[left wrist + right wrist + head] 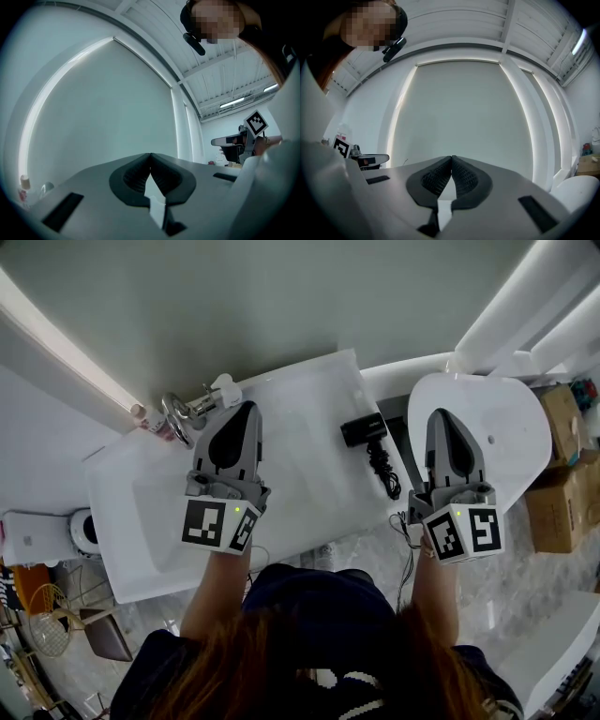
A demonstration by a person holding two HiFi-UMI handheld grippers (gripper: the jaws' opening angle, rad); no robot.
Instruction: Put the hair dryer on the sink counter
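The black hair dryer (364, 429) lies on the white sink counter (309, 390), its dark cord (383, 472) trailing toward the counter's front edge. My left gripper (246, 411) hangs over the counter near the basin, well left of the dryer, jaws shut and empty. My right gripper (441, 414) is to the right of the dryer, over the white toilet lid (506, 418), also shut with nothing in it. In the left gripper view the pads of my left gripper (150, 154) meet before a pale wall. The right gripper view shows my right gripper (451, 158) closed the same way.
A chrome faucet (178, 414) and small bottles stand at the back of the basin (150, 512). Cardboard boxes (562, 479) sit on the floor at the right. A chair and a small white appliance (37, 535) are at the left.
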